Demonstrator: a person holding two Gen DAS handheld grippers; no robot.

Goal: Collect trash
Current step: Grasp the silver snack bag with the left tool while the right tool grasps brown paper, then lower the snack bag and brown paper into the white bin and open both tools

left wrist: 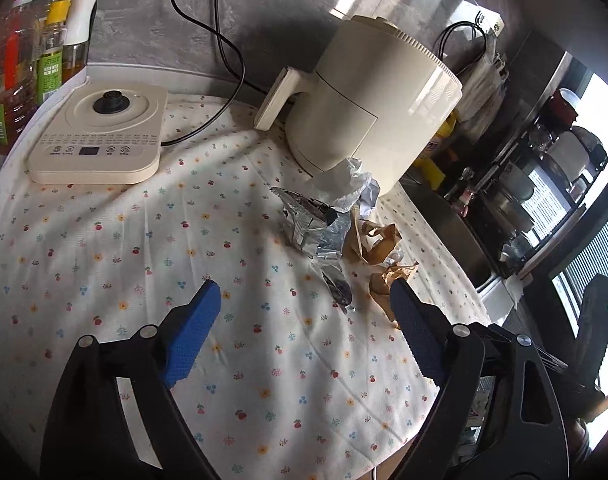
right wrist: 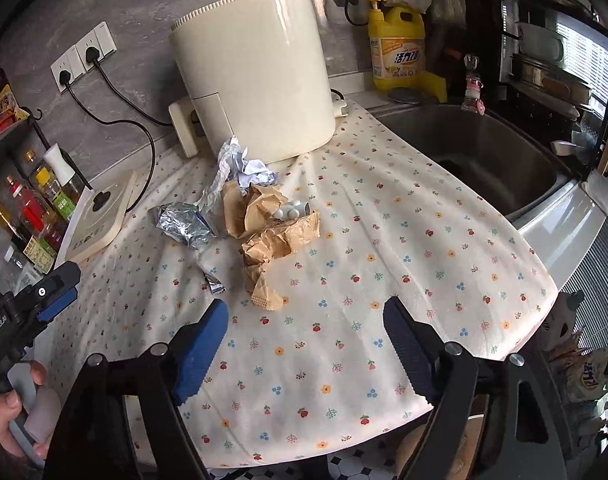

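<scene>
Right wrist view: my right gripper [right wrist: 306,312] is spread wide and empty, aimed at the crumpled brown paper wrapper [right wrist: 264,232] heaped with silver foil [right wrist: 184,228] just before the cream cylindrical air fryer [right wrist: 256,80]; my left gripper [left wrist: 304,300] gapes likewise, ready to gather.
</scene>
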